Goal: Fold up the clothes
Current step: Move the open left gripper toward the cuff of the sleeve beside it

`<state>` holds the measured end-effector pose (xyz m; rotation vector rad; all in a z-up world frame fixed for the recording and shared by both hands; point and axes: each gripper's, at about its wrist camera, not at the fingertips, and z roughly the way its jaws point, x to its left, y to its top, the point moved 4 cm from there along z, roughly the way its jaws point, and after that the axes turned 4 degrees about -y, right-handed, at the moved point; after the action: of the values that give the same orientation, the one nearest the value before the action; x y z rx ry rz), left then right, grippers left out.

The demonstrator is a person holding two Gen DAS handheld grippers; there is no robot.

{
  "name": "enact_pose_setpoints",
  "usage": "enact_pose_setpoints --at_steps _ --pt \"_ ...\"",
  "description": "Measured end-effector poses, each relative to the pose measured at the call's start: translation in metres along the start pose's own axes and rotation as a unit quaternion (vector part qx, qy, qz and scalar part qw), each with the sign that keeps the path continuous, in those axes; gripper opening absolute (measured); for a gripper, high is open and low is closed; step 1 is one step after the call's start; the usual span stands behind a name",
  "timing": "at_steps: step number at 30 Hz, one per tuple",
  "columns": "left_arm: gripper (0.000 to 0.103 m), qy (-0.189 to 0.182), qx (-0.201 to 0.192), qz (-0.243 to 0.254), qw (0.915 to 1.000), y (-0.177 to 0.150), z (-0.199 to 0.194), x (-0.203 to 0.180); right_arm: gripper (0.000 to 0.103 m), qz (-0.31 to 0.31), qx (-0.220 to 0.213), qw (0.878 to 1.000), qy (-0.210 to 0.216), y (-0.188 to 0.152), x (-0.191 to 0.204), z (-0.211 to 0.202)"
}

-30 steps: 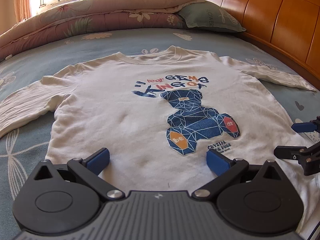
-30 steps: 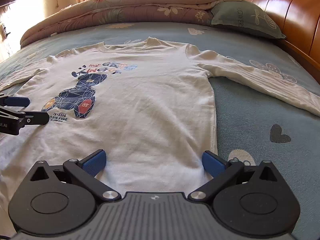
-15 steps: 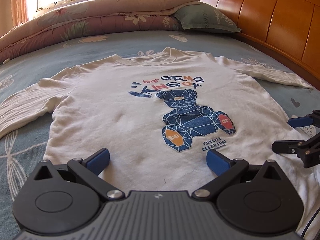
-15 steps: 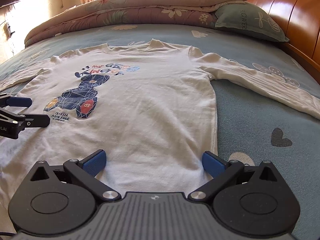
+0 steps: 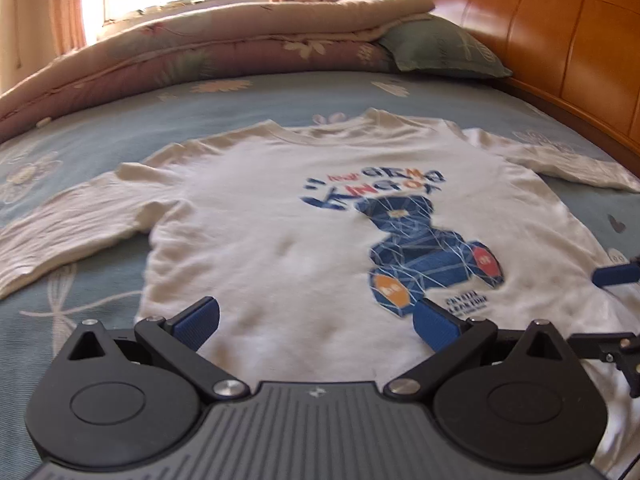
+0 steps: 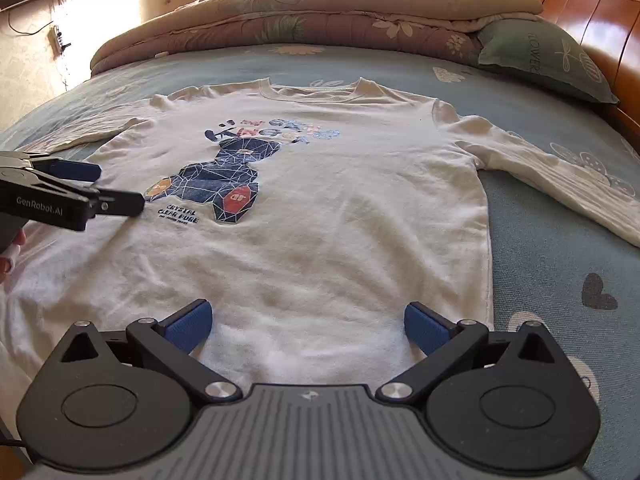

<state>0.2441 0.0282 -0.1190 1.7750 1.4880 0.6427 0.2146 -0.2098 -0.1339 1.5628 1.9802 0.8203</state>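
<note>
A white long-sleeved shirt [image 5: 288, 224] with a blue bear print [image 5: 428, 256] lies flat, front up, on the bed, both sleeves spread out sideways. In the right wrist view the same shirt [image 6: 340, 208] fills the middle. My left gripper [image 5: 316, 316] hovers open over the shirt's lower hem, left of centre. My right gripper [image 6: 308, 320] is open over the hem near the shirt's right side seam. Each gripper shows in the other's view: the left gripper [image 6: 116, 188] at the left edge, the right gripper [image 5: 612, 308] at the right edge. Neither holds cloth.
The bed has a blue patterned sheet [image 6: 560, 264]. A folded floral quilt [image 5: 224, 52] and a green pillow [image 6: 548, 56] lie at the far end. A wooden headboard [image 5: 560, 36] runs along the right. A hand [image 6: 8, 248] shows at the left edge.
Both grippers have drawn back and risen a little from the shirt, so more of the bed and quilt shows. Their jaws stay open. The shirt has not moved.
</note>
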Motion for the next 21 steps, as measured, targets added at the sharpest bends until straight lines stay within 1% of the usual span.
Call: enact_pose_setpoints --at_steps 3,5,7,8,10,11,13,15,18,21 --pt "0.102 -0.042 -0.003 -0.030 0.9987 0.003 -0.004 0.001 0.103 -0.004 -0.001 1.000 -0.003 0.000 0.001 0.000" --pt "0.102 -0.061 0.007 -0.011 0.9981 -0.001 -0.002 -0.010 0.103 -0.003 0.000 1.000 -0.003 0.000 0.001 -0.001" --pt "0.102 -0.054 0.024 0.027 0.9979 -0.008 0.005 -0.022 0.103 -0.004 0.002 1.000 -0.004 0.000 0.003 -0.002" --pt "0.102 -0.043 0.035 0.042 0.9976 -0.012 0.010 -0.025 0.103 -0.007 0.002 1.000 -0.001 0.000 0.003 -0.004" --pt "0.103 -0.046 0.034 0.039 0.9976 -0.013 0.011 -0.023 0.103 -0.015 -0.004 1.000 0.026 0.000 0.006 -0.012" --pt "0.103 -0.048 0.032 0.037 0.9976 -0.014 0.011 -0.023 0.103 -0.025 -0.013 0.999 0.045 0.000 0.009 -0.018" --pt "0.102 -0.050 0.031 0.033 0.9977 -0.015 0.010 -0.021 0.103 -0.056 -0.030 0.995 0.081 -0.001 0.015 -0.030" --pt "0.102 -0.048 0.029 0.036 0.9978 -0.016 0.010 -0.022 0.103 -0.092 -0.032 0.990 0.103 -0.007 0.020 -0.039" --pt "0.102 -0.046 0.026 0.037 0.9979 -0.017 0.010 -0.022 0.103 -0.116 -0.024 0.988 0.103 -0.019 0.015 -0.047" --pt "0.102 -0.044 0.028 0.035 0.9980 -0.016 0.011 -0.023 0.103 -0.097 -0.022 0.990 0.096 -0.025 -0.001 -0.055"
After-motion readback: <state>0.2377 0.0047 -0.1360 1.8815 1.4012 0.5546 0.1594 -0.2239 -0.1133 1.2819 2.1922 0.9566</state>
